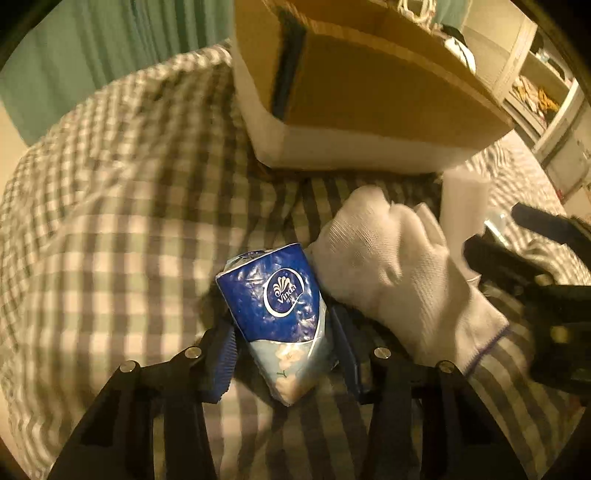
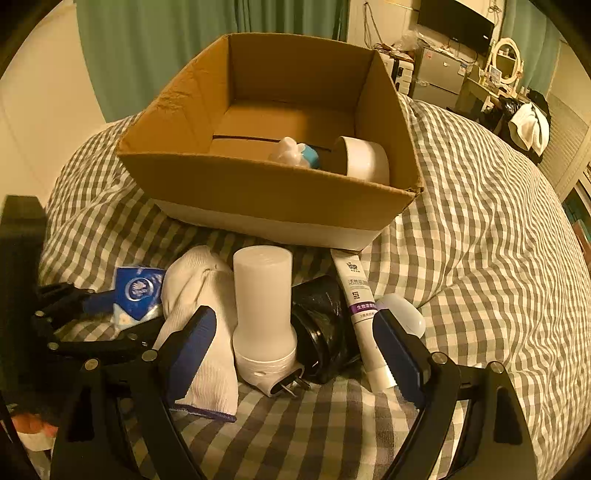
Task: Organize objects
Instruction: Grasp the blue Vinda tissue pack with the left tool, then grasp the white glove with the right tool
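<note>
Cardboard open-topped box (image 2: 258, 192) holds two items; in front of it, your left gripper (image 1: 284, 350) pinches the blue tissue packet (image 1: 275, 295), your right gripper (image 2: 295, 350) spread around the white cylindrical plug-in lamp (image 2: 264, 310), four more loose.

A bedroom in a home: a bed under a grey-and-white checked cover (image 2: 480, 206) fills the middle, with green curtains (image 2: 155, 48) hanging behind it at twelve o'clock. At one to two o'clock stand a wall-mounted dark screen (image 2: 456, 18), a small silver fridge (image 2: 439, 75), a round vanity mirror (image 2: 506, 61) on a cluttered dresser, and clothes (image 2: 528, 122) draped over furniture
</note>
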Demonstrator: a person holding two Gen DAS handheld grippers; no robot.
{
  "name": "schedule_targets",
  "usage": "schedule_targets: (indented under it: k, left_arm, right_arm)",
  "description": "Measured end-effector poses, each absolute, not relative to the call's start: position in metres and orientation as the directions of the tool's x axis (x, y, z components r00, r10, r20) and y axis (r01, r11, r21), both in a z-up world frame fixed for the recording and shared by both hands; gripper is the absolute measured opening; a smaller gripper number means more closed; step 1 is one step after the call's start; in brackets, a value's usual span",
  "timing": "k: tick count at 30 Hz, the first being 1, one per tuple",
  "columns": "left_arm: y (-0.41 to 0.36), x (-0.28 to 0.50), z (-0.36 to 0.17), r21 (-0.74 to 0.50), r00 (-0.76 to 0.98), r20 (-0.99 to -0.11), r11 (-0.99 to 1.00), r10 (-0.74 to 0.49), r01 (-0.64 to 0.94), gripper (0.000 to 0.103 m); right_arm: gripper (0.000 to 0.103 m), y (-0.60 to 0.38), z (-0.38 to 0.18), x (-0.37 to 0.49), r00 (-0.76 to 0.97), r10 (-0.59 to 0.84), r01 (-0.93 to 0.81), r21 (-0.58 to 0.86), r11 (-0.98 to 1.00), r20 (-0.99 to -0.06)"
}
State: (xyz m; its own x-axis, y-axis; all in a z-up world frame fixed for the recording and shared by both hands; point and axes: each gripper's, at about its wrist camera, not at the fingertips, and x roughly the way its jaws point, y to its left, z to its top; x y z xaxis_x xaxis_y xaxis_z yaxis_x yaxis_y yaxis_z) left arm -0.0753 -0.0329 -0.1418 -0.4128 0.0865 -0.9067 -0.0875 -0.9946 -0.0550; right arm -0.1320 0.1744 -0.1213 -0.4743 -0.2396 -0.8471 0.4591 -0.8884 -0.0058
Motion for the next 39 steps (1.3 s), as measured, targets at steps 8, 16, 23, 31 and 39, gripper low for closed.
schedule_targets:
  k: [8,16,23,31,39]
  left_arm:
    - [-0.057,-0.044,-0.092,-0.011,-0.526,-0.85,-0.999,0.025,-0.031,0.048]
    - [-0.083,-0.047,-0.116,-0.039,-0.475,-0.88,-0.999,0.02,0.03,0.048]
    - [-0.076,-0.045,-0.119,-0.014,-0.468,-0.884,-1.0,0.007,0.013,0.048]
    - [-0.074,-0.037,-0.112,0.005,-0.477,-0.879,-1.0,-0.01,0.013,0.048]
    - [-0.076,-0.018,-0.092,-0.015,-0.489,-0.872,-0.999,-0.002,0.03,0.048]
  right_arm:
    - [0.087,0.155,-0.101,-0.114,-0.492,-0.285,0.54,-0.031,-0.841,-0.823]
    - [0.067,0.111,-0.13,-0.101,-0.415,-0.224,0.654,-0.118,-0.747,-0.882]
    - [0.035,0.106,-0.145,-0.102,-0.359,-0.206,0.683,-0.105,-0.723,-0.91]
    - [0.025,0.12,-0.116,-0.092,-0.449,-0.26,0.663,-0.124,-0.738,-0.855]
    - [0.025,0.141,-0.077,-0.083,-0.481,-0.341,0.641,-0.058,-0.765,-0.808]
